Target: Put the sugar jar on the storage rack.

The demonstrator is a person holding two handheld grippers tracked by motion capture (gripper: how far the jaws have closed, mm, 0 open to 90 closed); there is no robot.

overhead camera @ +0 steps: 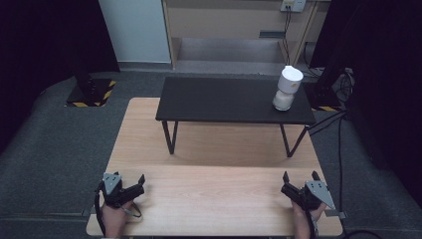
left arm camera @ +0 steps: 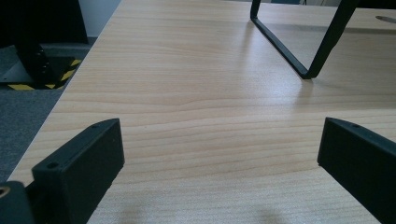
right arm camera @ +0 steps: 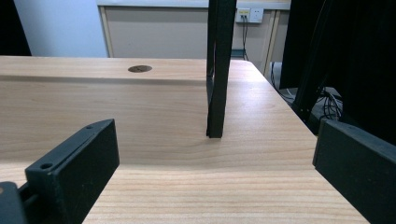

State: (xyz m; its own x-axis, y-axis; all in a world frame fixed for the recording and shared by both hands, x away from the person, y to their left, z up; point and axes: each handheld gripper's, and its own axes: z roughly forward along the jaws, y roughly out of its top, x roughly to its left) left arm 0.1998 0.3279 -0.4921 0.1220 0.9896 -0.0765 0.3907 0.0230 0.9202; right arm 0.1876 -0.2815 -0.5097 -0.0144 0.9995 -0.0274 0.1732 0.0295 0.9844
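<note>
Overhead, your right gripper (overhead camera: 301,178) rests nearer the white cup stack (overhead camera: 287,88), upright at the far right of the black shelf (overhead camera: 224,102). Leftward, your left gripper (left arm camera: 219,154) stands jaws spread over bare table (left arm camera: 187,93). Right gripper view: jaws spread, shelf leg (right arm camera: 218,70) straight ahead.

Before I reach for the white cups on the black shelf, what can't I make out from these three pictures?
- White cups: high view, too small and overexposed; how many are stacked, or their contents, is unclear.
- Black shelf: both gripper views cut off its top, showing legs alone.
- Right hand-held gripper, left hand-held gripper: each own view's bottom edge cuts off the body behind the open jaws.
- Round mark on the wooden table: right gripper view, too small to identify.
</note>
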